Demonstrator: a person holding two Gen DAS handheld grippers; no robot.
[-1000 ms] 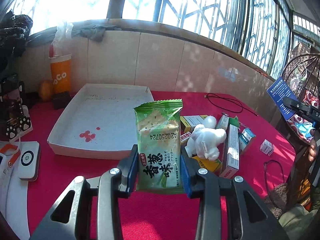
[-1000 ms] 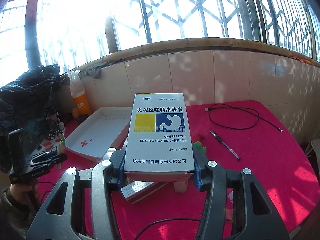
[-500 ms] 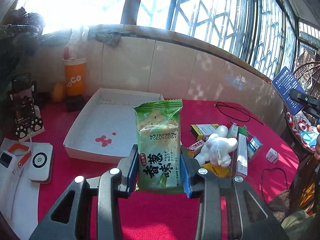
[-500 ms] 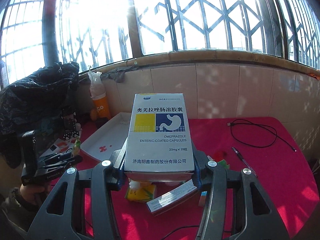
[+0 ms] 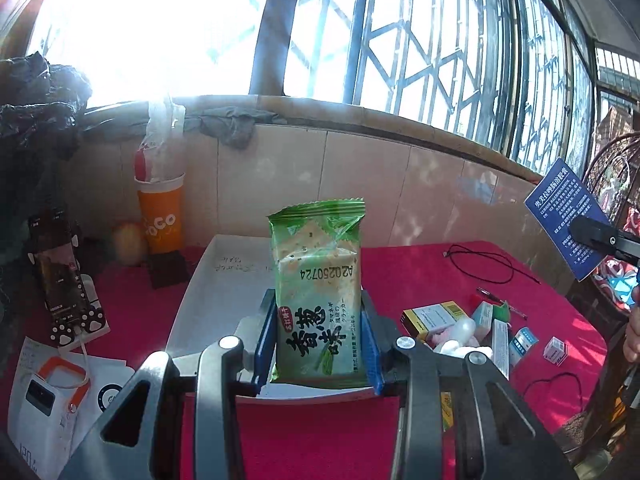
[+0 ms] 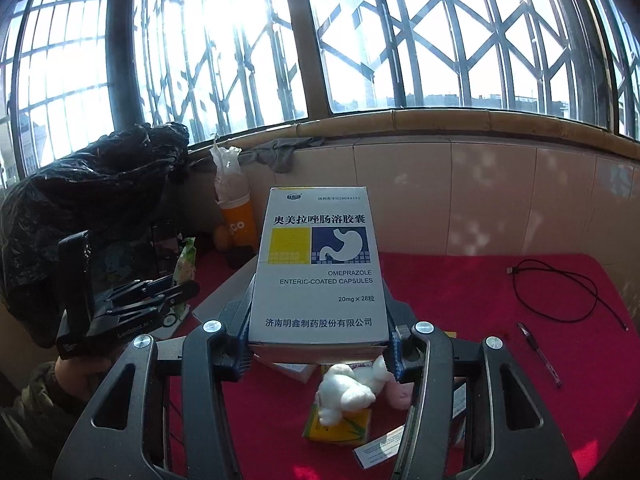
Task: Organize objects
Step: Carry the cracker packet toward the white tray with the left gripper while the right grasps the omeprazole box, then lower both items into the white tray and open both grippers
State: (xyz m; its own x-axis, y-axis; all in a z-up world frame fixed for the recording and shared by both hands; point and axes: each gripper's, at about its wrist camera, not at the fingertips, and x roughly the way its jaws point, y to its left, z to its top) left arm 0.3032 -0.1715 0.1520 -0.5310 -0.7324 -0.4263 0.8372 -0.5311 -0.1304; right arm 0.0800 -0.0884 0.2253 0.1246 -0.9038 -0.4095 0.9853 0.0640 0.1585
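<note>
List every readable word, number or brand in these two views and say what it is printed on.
"A20250724": green cracker packet in the left gripper.
"OMEPRAZOLE ENTERIC-COATED CAPSULES", "20mg × 28": white medicine box in the right gripper; Chinese lines above and below.
"oCo": orange cup, first letter hidden.
"GenRobot.AI": the left gripper's body in the right view.
Too small or blurred: handwriting in the white tray, small boxes on the table.

Green cracker packet [image 5: 318,300] and white omeprazole box [image 6: 318,268] upright, apparently above the red table.
</note>
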